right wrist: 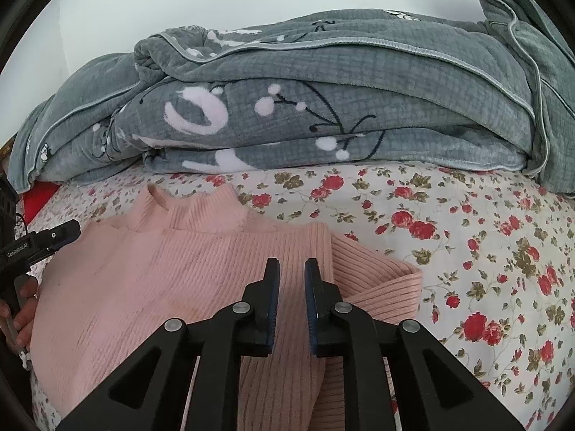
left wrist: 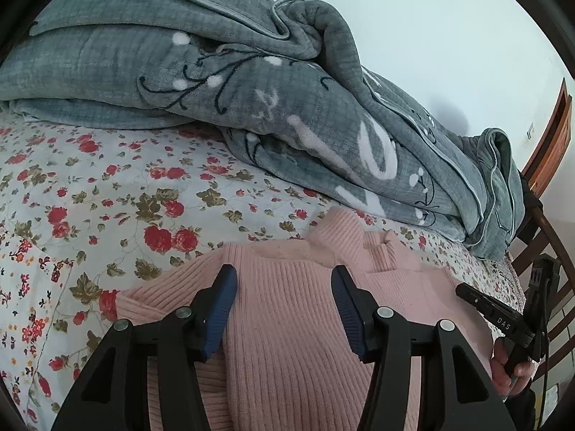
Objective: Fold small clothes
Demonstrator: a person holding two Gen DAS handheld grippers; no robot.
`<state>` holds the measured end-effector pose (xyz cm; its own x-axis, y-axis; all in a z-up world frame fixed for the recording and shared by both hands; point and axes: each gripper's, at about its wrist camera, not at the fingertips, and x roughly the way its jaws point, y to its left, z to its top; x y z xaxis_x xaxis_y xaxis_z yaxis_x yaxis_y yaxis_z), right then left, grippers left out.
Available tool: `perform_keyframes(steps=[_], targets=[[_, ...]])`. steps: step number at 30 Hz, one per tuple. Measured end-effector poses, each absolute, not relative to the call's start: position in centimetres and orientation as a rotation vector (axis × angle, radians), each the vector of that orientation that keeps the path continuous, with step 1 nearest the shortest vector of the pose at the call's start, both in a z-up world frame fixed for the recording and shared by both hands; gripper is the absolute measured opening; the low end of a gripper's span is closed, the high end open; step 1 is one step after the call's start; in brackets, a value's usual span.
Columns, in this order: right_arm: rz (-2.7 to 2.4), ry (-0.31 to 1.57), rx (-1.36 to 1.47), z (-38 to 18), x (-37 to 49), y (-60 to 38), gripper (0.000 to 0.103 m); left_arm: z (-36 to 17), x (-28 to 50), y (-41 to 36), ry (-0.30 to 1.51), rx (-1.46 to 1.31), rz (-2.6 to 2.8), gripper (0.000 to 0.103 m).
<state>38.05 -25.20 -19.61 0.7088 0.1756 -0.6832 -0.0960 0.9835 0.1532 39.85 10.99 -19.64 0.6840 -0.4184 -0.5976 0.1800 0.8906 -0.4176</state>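
Pink ribbed sweater (right wrist: 172,273) lies flat on the floral bed sheet (right wrist: 467,251) beneath both grippers, left gripper (left wrist: 284,287) released and right gripper (right wrist: 291,276) nearly closed yet empty; a grab from here could snag one layer and bunch the folded-in sleeve (right wrist: 377,283) just right of it

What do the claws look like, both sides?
Same build. The left claw and right claw have black angular linkage arms with silver pivot bolts and blue ribbed pads. White "DAS" and "CenRoboLAI" lettering shows on their black bodies. A thin black cable hangs by the right one.
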Motion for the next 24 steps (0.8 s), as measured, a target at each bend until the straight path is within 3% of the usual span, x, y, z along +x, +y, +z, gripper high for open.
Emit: perform_keyframes(steps=[24], targets=[[0.064,0.780,0.058,-19.68,38.23,-25.07,0.018,-19.77,40.24,10.90,0.777,-0.311,-0.245,0.053]])
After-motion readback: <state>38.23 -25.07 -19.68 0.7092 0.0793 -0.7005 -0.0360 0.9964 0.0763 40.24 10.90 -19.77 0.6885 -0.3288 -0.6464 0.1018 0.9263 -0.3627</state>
